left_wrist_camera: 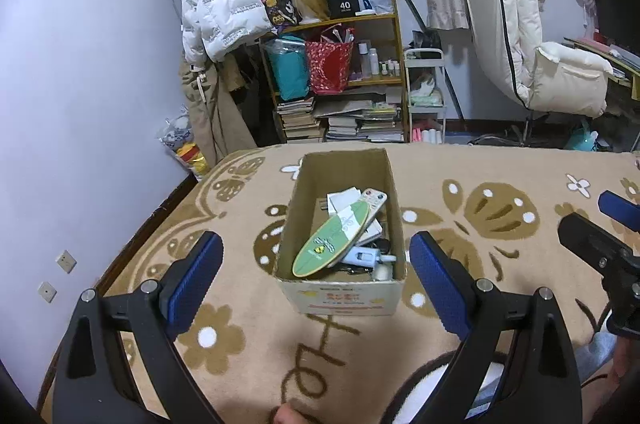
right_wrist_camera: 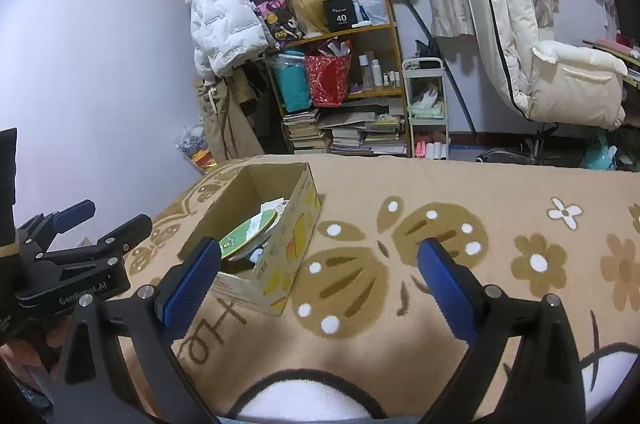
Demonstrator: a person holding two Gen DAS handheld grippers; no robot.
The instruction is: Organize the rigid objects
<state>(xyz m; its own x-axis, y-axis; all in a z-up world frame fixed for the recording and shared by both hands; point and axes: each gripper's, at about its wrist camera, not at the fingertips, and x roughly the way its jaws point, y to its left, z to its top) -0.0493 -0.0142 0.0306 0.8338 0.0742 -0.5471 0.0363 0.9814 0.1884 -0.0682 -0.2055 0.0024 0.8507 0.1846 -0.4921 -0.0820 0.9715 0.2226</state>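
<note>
Tools spread wide over a patterned blanket, cardboard box between and ahead.

Left tool (left_wrist_camera: 316, 264) has its 2 blue pads wide apart and empty, flanking the near end of the cardboard box (left_wrist_camera: 340, 294); right tool (right_wrist_camera: 320, 270) is equally wide, holding nothing, just right of that box. Inside the box lie a green oval board (left_wrist_camera: 330, 238), a white remote (left_wrist_camera: 374, 202) and small items, on the blanket (right_wrist_camera: 500, 192).

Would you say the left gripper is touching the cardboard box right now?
Apart. In the left wrist view, the open left gripper has bare blanket showing between each blue finger and the cardboard box, and it holds nothing.
</note>
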